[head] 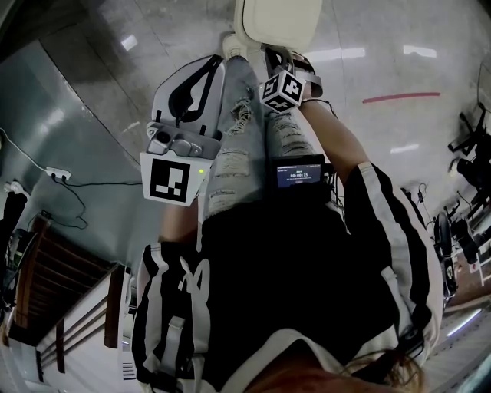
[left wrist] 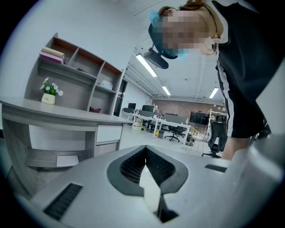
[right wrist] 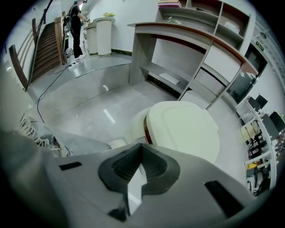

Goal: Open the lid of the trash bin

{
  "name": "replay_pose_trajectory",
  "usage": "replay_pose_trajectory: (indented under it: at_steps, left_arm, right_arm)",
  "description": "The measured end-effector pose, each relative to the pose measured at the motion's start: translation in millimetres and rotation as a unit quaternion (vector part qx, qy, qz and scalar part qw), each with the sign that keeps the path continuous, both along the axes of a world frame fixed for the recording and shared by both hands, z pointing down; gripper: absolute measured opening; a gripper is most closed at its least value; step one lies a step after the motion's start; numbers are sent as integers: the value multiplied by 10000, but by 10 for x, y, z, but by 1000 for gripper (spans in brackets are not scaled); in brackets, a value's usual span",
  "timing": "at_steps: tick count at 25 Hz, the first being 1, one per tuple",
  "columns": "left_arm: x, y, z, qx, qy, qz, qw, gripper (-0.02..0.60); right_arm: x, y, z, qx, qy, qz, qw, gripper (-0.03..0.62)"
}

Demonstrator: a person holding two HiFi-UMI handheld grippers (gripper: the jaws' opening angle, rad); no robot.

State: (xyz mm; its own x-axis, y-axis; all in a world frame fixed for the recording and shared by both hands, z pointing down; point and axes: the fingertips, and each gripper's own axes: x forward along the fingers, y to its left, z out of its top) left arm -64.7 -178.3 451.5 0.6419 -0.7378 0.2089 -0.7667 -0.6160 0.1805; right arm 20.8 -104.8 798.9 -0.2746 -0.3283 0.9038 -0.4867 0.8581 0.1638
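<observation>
The cream trash bin (right wrist: 182, 129) stands on the grey floor just beyond my right gripper (right wrist: 141, 145), its rounded lid (right wrist: 187, 122) lying down flat on the body. In the head view the bin (head: 278, 21) is at the top edge, in front of the person's feet. My right gripper (head: 282, 77) hangs low near it, jaws shut with nothing between them. My left gripper (head: 196, 84) is held beside the left leg. In its own view the left gripper (left wrist: 145, 148) points away from the bin at an office room, jaws shut and empty.
A grey counter with shelves (right wrist: 191, 49) stands behind the bin. A wooden stair rail (head: 46, 292) is at the left, with a cable and power strip (head: 57, 175) on the floor. A red floor line (head: 400, 97) runs at the right. A person (right wrist: 76, 18) stands far back.
</observation>
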Motion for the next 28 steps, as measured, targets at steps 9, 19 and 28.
replay_pose_trajectory:
  at_steps: [9, 19, 28]
  left_arm:
    - [-2, 46, -14, 48, -18, 11, 10000, 8]
    - [18, 59, -70, 104, -32, 80, 9999, 8]
    - [75, 35, -211, 224, 11, 154, 9996, 8]
  right_arm:
    - [36, -27, -67, -10, -195, 441, 9988, 8]
    - [75, -151, -211, 0, -347, 603, 9976, 8]
    - [73, -281, -529, 49, -755, 1219, 9897, 8]
